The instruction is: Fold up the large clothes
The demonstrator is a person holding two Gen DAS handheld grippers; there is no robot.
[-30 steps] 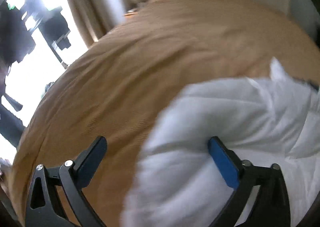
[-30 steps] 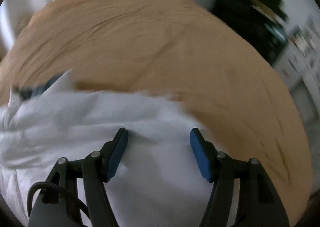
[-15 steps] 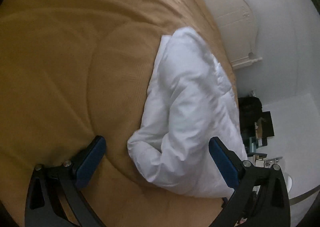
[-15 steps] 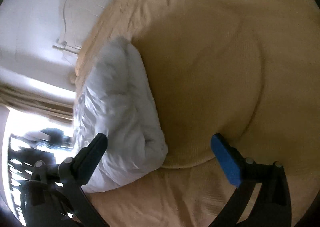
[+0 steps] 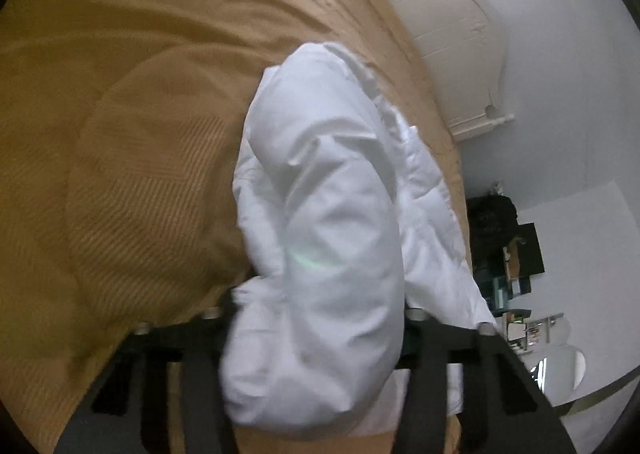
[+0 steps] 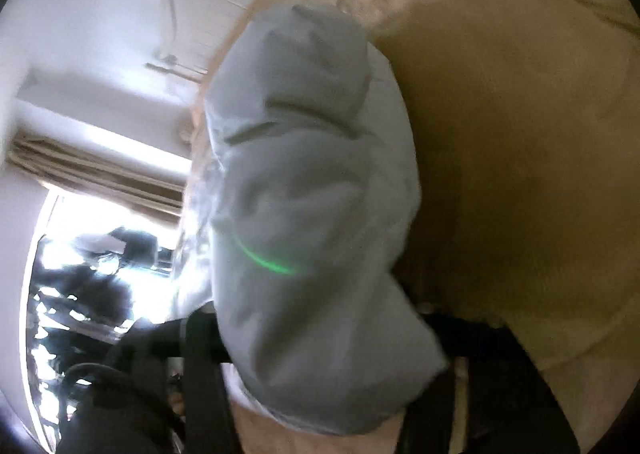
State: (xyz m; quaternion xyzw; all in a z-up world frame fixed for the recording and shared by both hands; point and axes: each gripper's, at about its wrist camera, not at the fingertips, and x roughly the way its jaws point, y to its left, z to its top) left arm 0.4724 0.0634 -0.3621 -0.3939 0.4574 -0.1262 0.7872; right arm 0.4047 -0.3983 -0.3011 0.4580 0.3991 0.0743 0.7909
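The white padded garment (image 5: 320, 213) lies bunched on the bed (image 5: 120, 133): soft, bulky, light. Both sets of jaws are closing around its near ends; pad contact is apparently made, though cloth hides it. Grip through the full roll.

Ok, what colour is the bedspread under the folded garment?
Mustard tan, with a fine ribbed weave: the bedspread shows best in the left wrist view.

Both tongs, wide before, are closing, seemingly gripping the white garment (image 5: 320, 221).

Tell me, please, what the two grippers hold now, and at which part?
Both are closing on the white garment: the left gripper and right gripper each around a bunched end.
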